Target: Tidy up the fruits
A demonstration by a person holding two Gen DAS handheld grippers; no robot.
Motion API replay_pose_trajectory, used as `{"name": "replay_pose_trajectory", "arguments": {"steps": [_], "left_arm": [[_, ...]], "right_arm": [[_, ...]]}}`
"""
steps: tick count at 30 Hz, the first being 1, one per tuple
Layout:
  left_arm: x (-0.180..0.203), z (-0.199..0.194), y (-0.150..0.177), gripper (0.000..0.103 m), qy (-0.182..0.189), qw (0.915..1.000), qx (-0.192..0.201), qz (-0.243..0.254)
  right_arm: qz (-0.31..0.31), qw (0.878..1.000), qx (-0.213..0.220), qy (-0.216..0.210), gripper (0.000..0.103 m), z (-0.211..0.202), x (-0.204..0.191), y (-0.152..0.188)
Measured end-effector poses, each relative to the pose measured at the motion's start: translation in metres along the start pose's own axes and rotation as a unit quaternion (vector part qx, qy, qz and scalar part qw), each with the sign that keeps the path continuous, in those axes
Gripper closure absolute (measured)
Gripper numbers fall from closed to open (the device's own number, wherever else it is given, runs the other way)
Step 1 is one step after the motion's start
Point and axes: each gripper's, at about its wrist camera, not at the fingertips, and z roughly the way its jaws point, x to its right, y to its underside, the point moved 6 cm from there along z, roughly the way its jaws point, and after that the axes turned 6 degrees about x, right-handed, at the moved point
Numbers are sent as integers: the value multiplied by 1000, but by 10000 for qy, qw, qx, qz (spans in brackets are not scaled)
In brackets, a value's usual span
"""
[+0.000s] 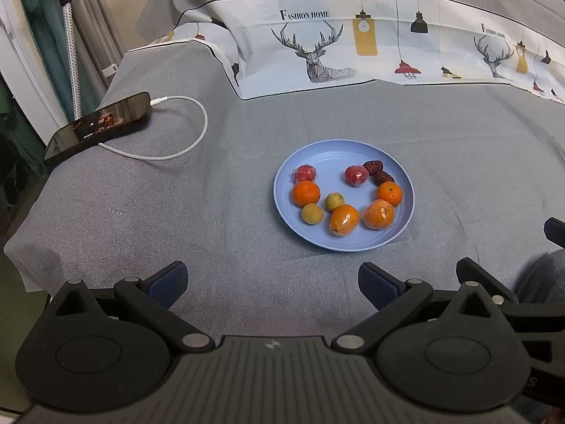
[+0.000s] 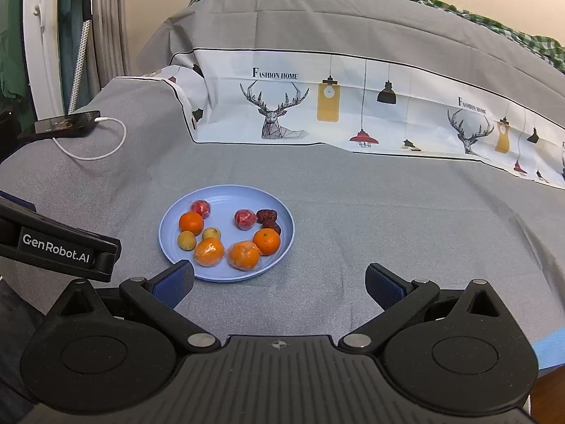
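Round light-blue plastic plate [image 1: 282, 190] sits on grey bedcover [image 1: 141, 212], holding all the fruit. Bare orange mandarins at 9 [image 1: 305, 193] and 3 [image 1: 389, 193]; two film-wrapped orange ones [image 1: 344, 219] at 6; wrapped red fruits [image 1: 356, 175] at 12; wrinkled dark dates [image 1: 378, 172] at 1; small yellow-green fruits [image 1: 312, 213] at 7. Judged light, soft, round; film is likely slippery, so pinch gently across the middle. Left gripper [image 1: 273, 282] and right gripper [image 2: 279, 281] both spread wide, empty, just short of the plate.

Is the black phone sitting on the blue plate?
No, the black phone lies on the grey cloth, apart from the round blue plate.
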Motion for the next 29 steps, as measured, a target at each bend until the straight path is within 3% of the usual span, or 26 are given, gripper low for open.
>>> {"name": "replay_pose_trajectory", "arguments": {"steps": [29], "left_arm": [[-1, 3, 0, 0, -8, 10000, -55, 20]], "right_arm": [[-40, 10000, -34, -39, 1, 1, 2, 1]]}}
